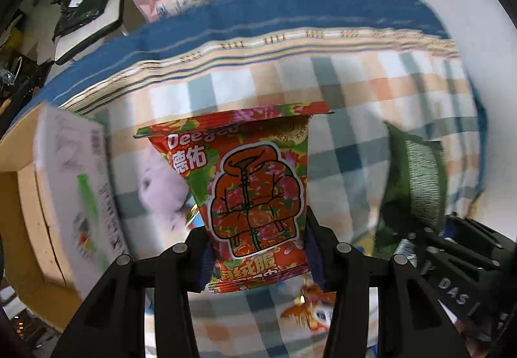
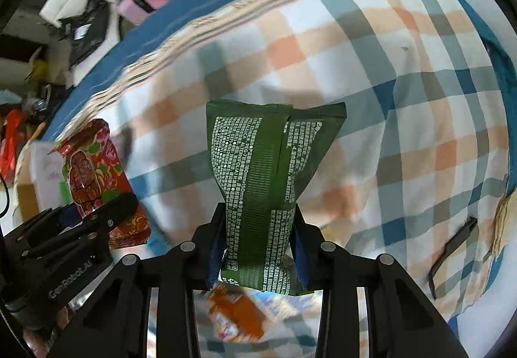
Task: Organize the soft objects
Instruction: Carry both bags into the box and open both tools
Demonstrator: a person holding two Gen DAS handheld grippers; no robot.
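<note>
My left gripper [image 1: 257, 248] is shut on a red floral soft pack [image 1: 255, 190] with a jacket drawing, held above the checked bed cover. My right gripper [image 2: 257, 245] is shut on a green soft pack [image 2: 268, 177] with white print, squeezed at its waist. The red pack also shows in the right wrist view [image 2: 97, 177], at the left in the other gripper. The green pack also shows in the left wrist view [image 1: 416, 177], at the right. A pale plush toy [image 1: 161, 190] lies on the cover behind the red pack.
A cardboard box [image 1: 29, 229] with a white flap stands at the left. An orange pack [image 2: 239, 316] lies below the right gripper. A black flat item [image 2: 452, 245] lies at the right. Clutter sits beyond the blue bed edge [image 1: 258, 12].
</note>
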